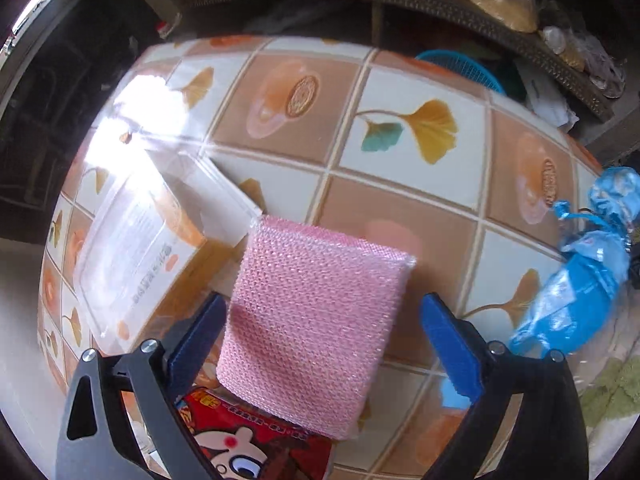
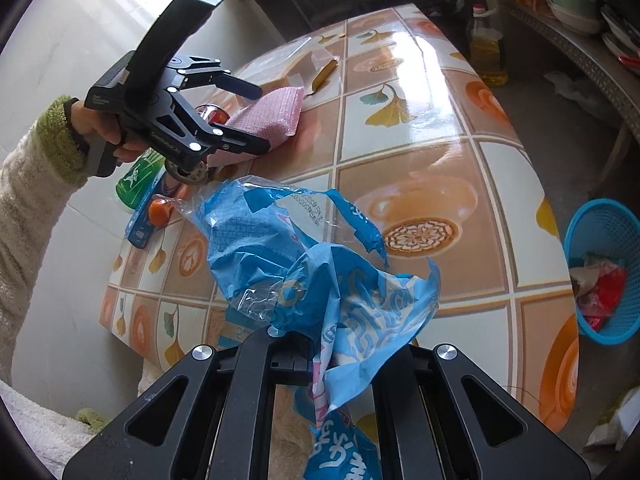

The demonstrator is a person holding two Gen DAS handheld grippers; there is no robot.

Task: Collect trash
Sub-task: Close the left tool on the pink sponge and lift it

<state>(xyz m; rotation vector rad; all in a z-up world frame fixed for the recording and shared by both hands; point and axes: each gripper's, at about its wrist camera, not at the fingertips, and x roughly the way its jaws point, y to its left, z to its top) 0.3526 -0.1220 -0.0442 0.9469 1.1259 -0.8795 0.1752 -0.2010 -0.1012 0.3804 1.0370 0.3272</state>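
My left gripper (image 1: 322, 320) is open, its blue fingers (image 1: 448, 344) on either side of a pink scouring pad (image 1: 312, 320) that lies on the tiled table (image 1: 400, 208). The pad is not clamped. The pad (image 2: 272, 114) and left gripper (image 2: 256, 116) also show in the right wrist view. My right gripper is shut on a crumpled blue plastic wrapper (image 2: 320, 280), held above the table's near edge; its fingertips are hidden by the wrapper. The same wrapper (image 1: 580, 288) shows at the right of the left wrist view. A red snack packet (image 1: 256, 436) lies under the pad.
A clear plastic lid (image 1: 136, 248) lies left of the pad. A blue trash basket (image 2: 604, 268) with trash stands on the floor right of the table. A green can (image 2: 136, 180), a small blue box (image 2: 142, 224) and an oil bottle (image 2: 488, 48) are nearby.
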